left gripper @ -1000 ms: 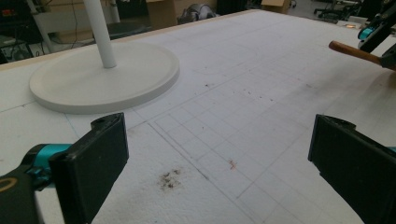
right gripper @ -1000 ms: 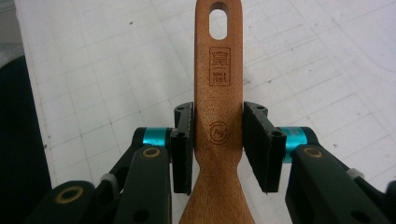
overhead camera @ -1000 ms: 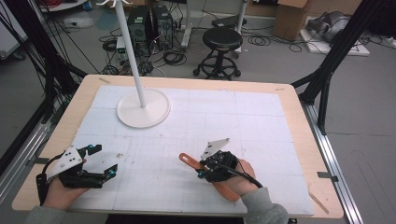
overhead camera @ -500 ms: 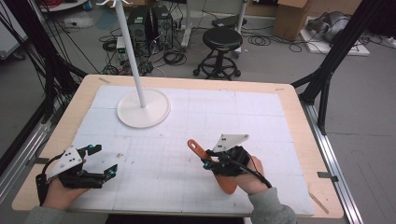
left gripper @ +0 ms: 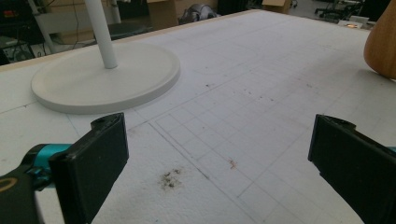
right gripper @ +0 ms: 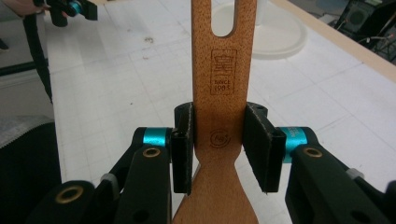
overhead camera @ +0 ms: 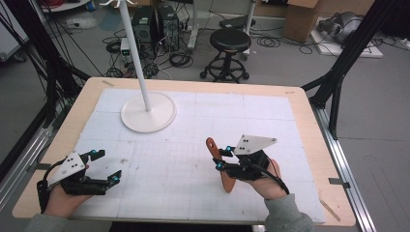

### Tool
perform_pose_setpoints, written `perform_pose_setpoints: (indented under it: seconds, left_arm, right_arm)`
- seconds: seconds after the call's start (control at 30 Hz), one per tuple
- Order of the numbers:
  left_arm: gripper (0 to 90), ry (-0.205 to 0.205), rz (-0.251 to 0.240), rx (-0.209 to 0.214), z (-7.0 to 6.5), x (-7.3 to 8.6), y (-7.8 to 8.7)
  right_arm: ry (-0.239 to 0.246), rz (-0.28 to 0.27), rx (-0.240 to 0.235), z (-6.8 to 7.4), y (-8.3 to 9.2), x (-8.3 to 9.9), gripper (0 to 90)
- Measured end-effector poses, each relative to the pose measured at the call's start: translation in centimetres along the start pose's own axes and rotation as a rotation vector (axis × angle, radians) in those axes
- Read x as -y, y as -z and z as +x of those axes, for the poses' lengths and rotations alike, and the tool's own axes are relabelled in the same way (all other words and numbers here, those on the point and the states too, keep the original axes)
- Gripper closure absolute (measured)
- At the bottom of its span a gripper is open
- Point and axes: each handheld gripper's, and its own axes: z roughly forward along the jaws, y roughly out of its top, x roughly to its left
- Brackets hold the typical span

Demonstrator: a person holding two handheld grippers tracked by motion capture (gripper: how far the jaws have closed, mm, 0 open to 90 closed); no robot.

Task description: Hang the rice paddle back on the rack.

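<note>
My right gripper (overhead camera: 219, 158) is shut on the neck of a wooden spatula (overhead camera: 225, 180), right of the mat's centre. In the right gripper view both pads (right gripper: 183, 145) press the sides of the spatula (right gripper: 224, 70). Its slotted, stamped handle points away from me and its wider blade points back toward the hand. My left gripper (overhead camera: 107, 165) stands open near the front left of the mat, with nothing between its jaws. The left gripper view shows bare mat between its own fingers (left gripper: 95, 163), and the spatula's rounded blade (left gripper: 384, 44) at the top right.
A white pole stand with a round base (overhead camera: 147, 112) stands at the back left of the gridded white mat (overhead camera: 251, 116). The wooden table edge (overhead camera: 309, 121) runs around the mat. A stool (overhead camera: 231, 41) and cables are on the floor beyond.
My right gripper has moved right with the spatula, whose handle has swung to point away from me. The left gripper has barely moved.
</note>
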Motion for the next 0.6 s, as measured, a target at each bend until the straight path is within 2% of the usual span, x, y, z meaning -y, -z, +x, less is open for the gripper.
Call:
perform_pose_setpoints:
  seconds: [0.3,0.6]
  left_arm:
    - [5.6,-0.001,0.000,0.001,0.0,0.0,0.0]
    - [5.5,0.006,-0.014,-0.004,0.0,-0.1,0.3]
  right_arm:
    - [-0.001,-0.054,-0.025,-0.2,0.6,-0.1,64.1]
    - [-0.031,-0.123,-0.036,-0.8,1.1,-0.1,64.1]
